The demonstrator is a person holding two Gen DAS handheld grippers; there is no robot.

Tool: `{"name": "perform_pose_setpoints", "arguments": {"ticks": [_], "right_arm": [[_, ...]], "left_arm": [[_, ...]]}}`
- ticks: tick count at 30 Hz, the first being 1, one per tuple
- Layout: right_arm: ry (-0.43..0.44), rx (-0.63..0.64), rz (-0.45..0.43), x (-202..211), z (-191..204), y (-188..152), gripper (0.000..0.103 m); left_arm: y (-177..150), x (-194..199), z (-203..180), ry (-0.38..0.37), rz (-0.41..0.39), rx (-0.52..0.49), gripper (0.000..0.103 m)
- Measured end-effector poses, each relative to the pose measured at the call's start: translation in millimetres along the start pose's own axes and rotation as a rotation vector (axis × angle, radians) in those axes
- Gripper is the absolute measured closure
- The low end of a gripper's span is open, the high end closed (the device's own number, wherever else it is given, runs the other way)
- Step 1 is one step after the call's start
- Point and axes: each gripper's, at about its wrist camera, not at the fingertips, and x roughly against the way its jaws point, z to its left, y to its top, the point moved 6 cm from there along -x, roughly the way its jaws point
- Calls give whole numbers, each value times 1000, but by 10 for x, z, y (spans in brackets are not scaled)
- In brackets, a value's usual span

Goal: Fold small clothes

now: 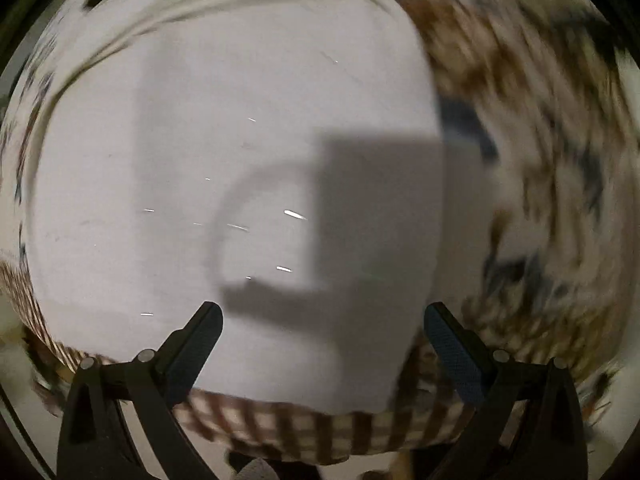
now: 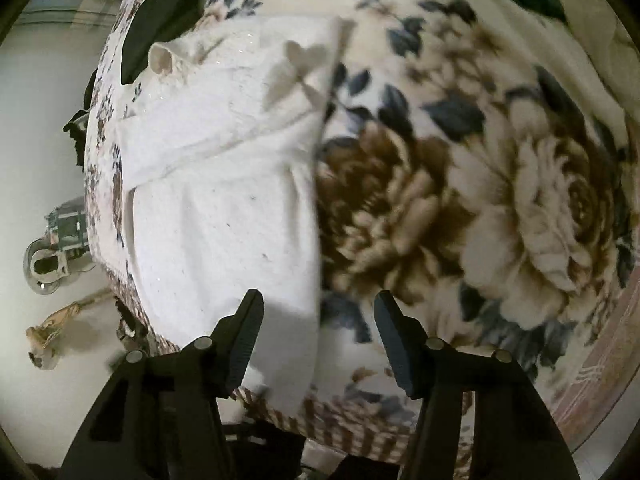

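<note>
A small white garment (image 2: 216, 200) lies spread on a floral blanket (image 2: 500, 208). In the left wrist view the white garment (image 1: 200, 168) fills most of the frame, blurred, with a gripper shadow across it. My left gripper (image 1: 322, 330) is open and empty, hovering above the garment's near part. My right gripper (image 2: 318, 312) is open and empty, over the garment's right edge near its bottom corner. The garment's folded sleeve and ruffled collar (image 2: 164, 58) lie at the far end.
The blanket has a checked brown border (image 1: 304, 428) at the near edge. A black cloth (image 2: 160, 16) lies beyond the garment. On the floor to the left are a metal wheeled object (image 2: 48, 264) and a crumpled scrap (image 2: 48, 332).
</note>
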Motion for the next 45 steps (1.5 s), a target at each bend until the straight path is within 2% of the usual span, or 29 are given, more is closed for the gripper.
{"name": "perform_pose_setpoints", "arguments": {"ticks": [2, 5, 8, 10, 11, 12, 13, 14, 15, 18, 20, 21, 22, 29, 32, 36, 40, 45], "right_arm": [[22, -17, 19, -82, -116, 10, 43], [72, -31, 36, -229, -245, 162, 42], [136, -59, 6, -392, -270, 525, 42], [174, -69, -26, -469, -275, 826, 42], [183, -74, -42, -511, -264, 987, 42], [186, -82, -58, -542, -259, 1111, 42], [192, -98, -81, -584, -267, 1278, 42], [196, -111, -96, -639, -273, 1410, 42], [196, -127, -103, -685, -284, 1508, 42], [208, -178, -111, -864, -308, 1788, 44], [221, -192, -127, -944, -250, 1885, 53], [220, -191, -140, -939, -219, 1914, 83], [218, -196, -148, -928, -176, 1932, 94], [202, -127, -239, -339, 334, 1850, 94], [170, -49, -256, -85, 794, 1815, 94], [137, 43, -250, 21, 1497, 1783, 94], [108, 113, -248, -137, 2347, 1822, 94], [31, 140, -217, -749, 3467, 1975, 95]], "left_arm": [[13, -188, -165, 43, 6, -41, 0], [100, -358, -242, 78, -17, -47, 0], [197, -364, -216, 62, -81, -31, 1], [205, -352, -233, 37, -108, -45, 10], [213, -323, -236, 18, -131, -51, 23], [209, -282, -239, 3, -157, -54, 42], [213, -242, -227, -8, -177, -57, 55], [217, -202, -214, 0, -193, -63, 82], [228, -157, -179, 21, -213, -61, 96], [243, -80, -45, -22, -233, -10, 96], [248, -17, 23, -36, -246, 5, 97], [250, 31, 66, -44, -255, 12, 97], [250, 94, 128, -55, -268, 25, 97], [113, 675, 436, -84, -358, 99, 97], [71, 888, 795, -89, -396, 175, 97], [-29, 1062, 1551, -111, -416, 332, 97], [-86, 989, 2219, -166, -413, 473, 97], [-303, 726, 3024, -227, -372, 593, 101]]}}
